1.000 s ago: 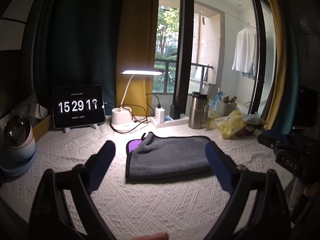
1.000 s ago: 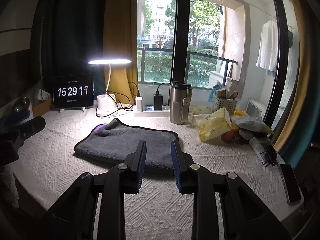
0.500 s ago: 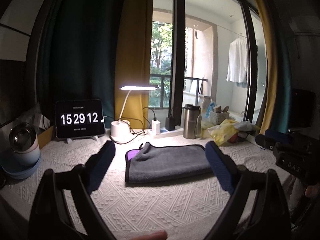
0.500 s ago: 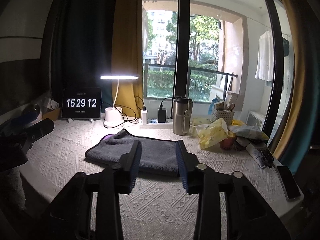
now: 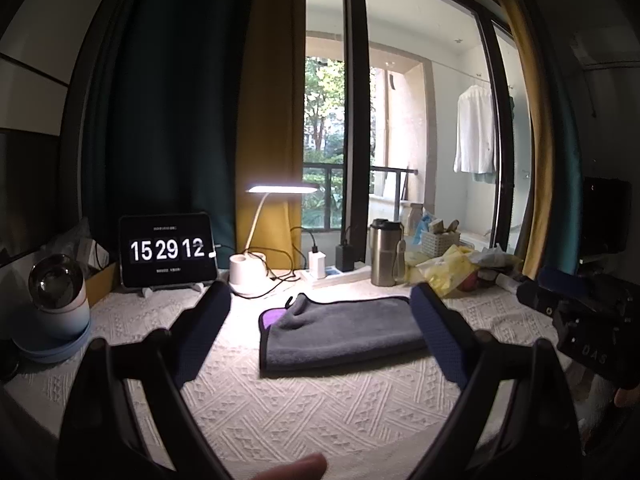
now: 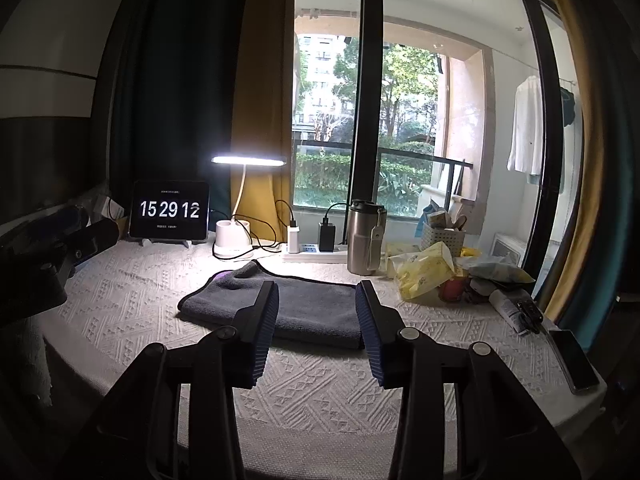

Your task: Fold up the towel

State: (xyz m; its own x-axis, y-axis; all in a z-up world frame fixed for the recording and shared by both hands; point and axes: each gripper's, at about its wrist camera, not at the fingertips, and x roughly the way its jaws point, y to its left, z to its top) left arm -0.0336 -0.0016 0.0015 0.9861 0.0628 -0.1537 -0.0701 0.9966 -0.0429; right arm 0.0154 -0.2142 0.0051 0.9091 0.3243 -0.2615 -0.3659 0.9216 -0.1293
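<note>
A grey towel (image 5: 340,332) with a black hem and a purple underside lies folded on the white textured tablecloth (image 5: 320,408). It also shows in the right wrist view (image 6: 308,304). My left gripper (image 5: 320,312) is open and empty, held above the table in front of the towel. My right gripper (image 6: 316,300) is open and empty, also back from the towel's near edge. Neither touches the towel.
Behind the towel stand a tablet clock (image 5: 166,250), a lit desk lamp (image 5: 248,276), a power strip (image 6: 312,250) and a steel flask (image 6: 364,236). Yellow bags (image 6: 424,272) and a basket lie at the right. A phone (image 6: 574,360) lies at the right edge. A white camera (image 5: 56,300) stands left.
Both grippers have drawn back and up from the towel. The right gripper has opened from nearly shut. The towel has not moved.
</note>
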